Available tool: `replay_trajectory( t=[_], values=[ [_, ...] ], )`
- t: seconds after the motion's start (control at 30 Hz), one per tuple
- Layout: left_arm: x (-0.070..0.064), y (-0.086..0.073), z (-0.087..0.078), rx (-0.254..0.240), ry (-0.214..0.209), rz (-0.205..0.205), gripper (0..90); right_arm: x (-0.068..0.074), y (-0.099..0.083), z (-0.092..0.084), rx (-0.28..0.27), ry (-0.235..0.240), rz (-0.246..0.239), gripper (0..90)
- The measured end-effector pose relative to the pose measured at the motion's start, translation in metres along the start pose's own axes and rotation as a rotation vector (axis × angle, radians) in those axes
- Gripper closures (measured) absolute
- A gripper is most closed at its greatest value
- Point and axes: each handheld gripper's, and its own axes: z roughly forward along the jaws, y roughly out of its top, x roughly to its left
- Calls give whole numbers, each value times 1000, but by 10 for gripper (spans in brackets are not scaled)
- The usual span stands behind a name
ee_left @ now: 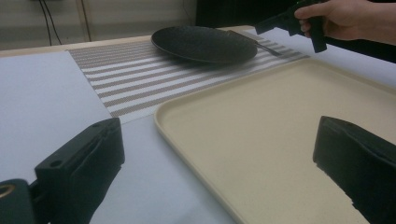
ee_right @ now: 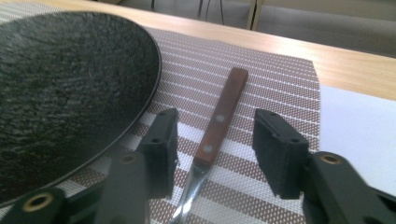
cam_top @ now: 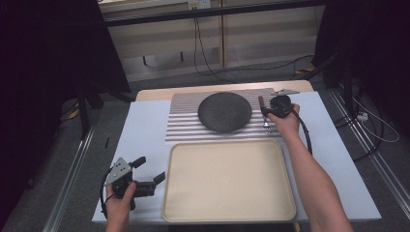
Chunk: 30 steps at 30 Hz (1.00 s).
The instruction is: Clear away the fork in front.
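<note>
1. Left gripper (cam_top: 153,180) idle, jaws wide open, near the worktop's (cam_top: 145,130) front-left corner beside the tray (cam_top: 227,212).
2. Dark plate (cam_top: 225,111) on the striped mat (cam_top: 183,128).
3. Fork (ee_right: 219,121) lies right of the plate: light, stiff, slim, with a slippery metal neck. Grip the wooden handle.
4. Right gripper (ee_right: 215,140) straddles the handle, not yet clamped.

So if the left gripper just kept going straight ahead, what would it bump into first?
Probably the beige tray: the left gripper points across its near corner, though its height above the rim is unclear.
</note>
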Motion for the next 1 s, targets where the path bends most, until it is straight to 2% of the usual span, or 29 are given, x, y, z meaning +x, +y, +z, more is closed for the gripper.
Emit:
replay_trajectory(
  t=[0.1,0.17,0.27,0.53,0.67,0.73,0.8,0.87,1.0],
  values=[
    [0,0,0,1,1,2,21,1,-1,3,25,-18,-3,569],
    [0,0,0,1,4,3,21,0,-3,7,33,8,14,613],
    [-1,-1,0,2,2,3,21,0,-4,10,47,2,-1,624],
    [-1,-1,3,8,0,-3,21,-3,-9,21,67,2,28,669],
    [-1,-1,3,13,3,0,22,0,-6,26,83,8,10,709],
    [-1,-1,3,13,4,1,21,1,-5,27,89,7,-1,741],
    [-1,-2,4,14,4,-1,21,0,-5,27,101,11,16,778],
    [-2,-2,5,19,1,4,21,0,-4,26,108,14,-5,780],
    [-2,-2,4,24,3,12,22,-3,-7,17,138,32,2,780]
  ],
)
